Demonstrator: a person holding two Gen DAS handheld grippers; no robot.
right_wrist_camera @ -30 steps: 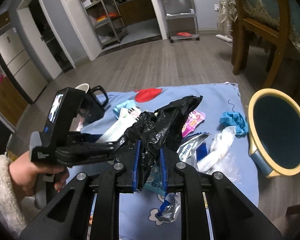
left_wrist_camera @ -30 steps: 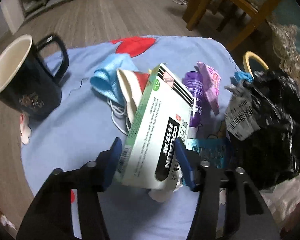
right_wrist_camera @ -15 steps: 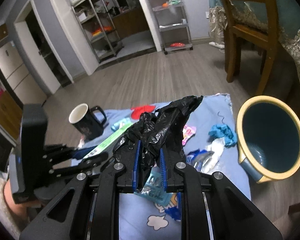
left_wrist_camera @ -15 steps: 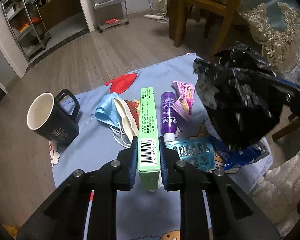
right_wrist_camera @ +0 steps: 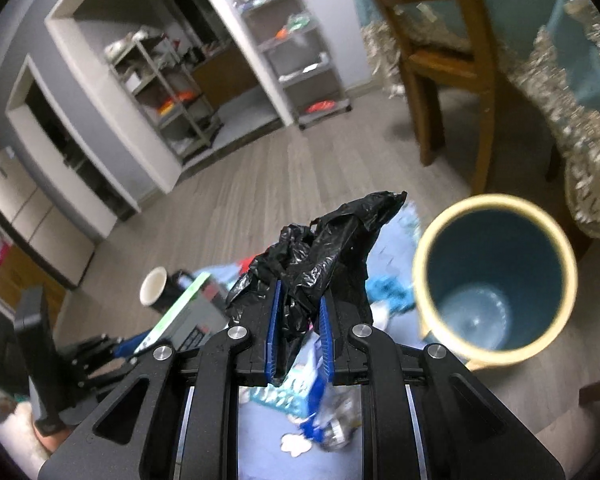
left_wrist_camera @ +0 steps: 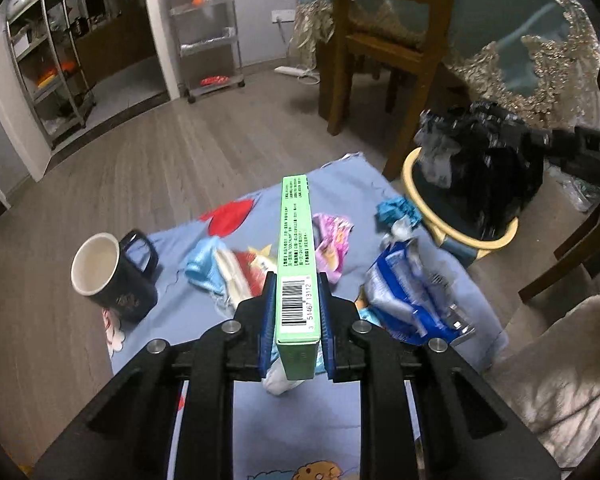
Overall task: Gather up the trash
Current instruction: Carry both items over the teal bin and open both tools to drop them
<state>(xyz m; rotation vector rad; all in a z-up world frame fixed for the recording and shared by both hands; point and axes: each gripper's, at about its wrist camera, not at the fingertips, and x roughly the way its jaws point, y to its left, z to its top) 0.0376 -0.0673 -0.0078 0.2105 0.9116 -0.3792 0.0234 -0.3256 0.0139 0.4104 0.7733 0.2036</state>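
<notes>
The left gripper (left_wrist_camera: 297, 316) clamps a green box (left_wrist_camera: 296, 256); only the right view shows the right gripper (right_wrist_camera: 298, 336) pinching a black bag (right_wrist_camera: 320, 252) left of the bin (right_wrist_camera: 496, 216).

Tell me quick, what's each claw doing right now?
Left gripper: shut on the green box.
Right gripper: shut on the black plastic bag.

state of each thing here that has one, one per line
left gripper: shut on the green box
green box: held, lifted above the blue cloth
right gripper: shut on the black plastic bag
black plastic bag: crumpled, held beside the bin
bin: upright, open, nothing seen inside
mug: upright on the cloth
blue snack wrapper: crumpled, lying on the cloth
</notes>
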